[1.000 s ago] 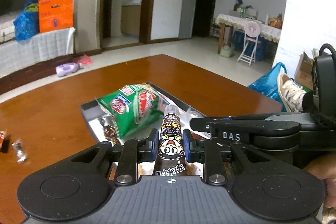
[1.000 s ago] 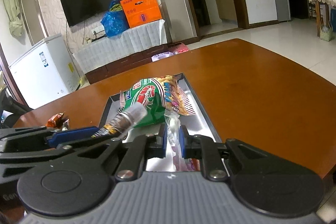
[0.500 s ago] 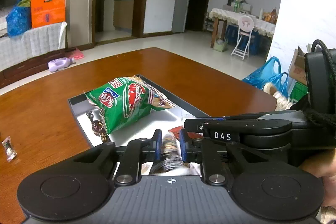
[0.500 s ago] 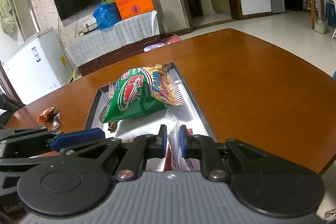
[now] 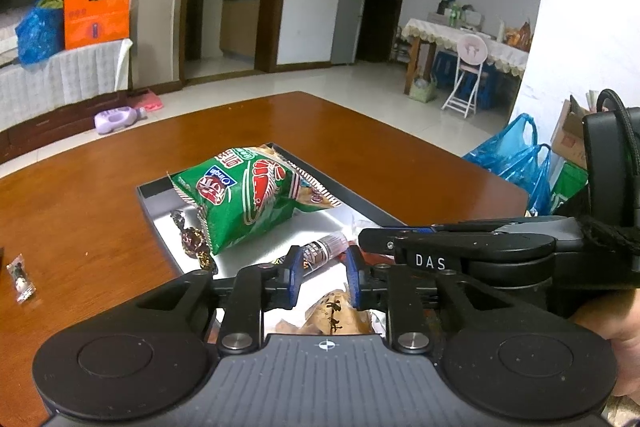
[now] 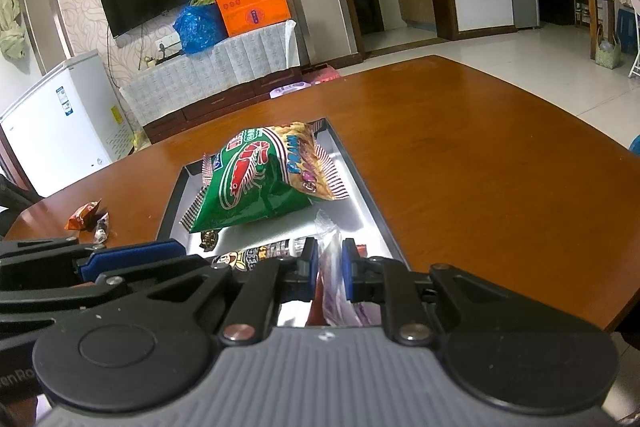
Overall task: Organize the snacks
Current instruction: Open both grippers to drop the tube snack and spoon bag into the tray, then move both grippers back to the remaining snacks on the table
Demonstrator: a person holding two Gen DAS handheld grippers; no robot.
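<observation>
Snacks are lying in the metal tray (image 5: 154, 205) on the wooden table (image 6: 480, 155), a green prawn-cracker bag (image 5: 248, 195) farthest in. Your left gripper (image 5: 322, 273) is clamping a sausage stick (image 5: 324, 247) over the tray, and your right gripper (image 6: 330, 269) is pinching a clear wrapper (image 6: 330, 247).

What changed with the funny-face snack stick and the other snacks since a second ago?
The snack stick went from standing upright in the left gripper to lying flat in the tray. I cannot tell whether the fingers still pinch it. The right gripper still holds its clear packet, and the green bag stayed put.
</observation>
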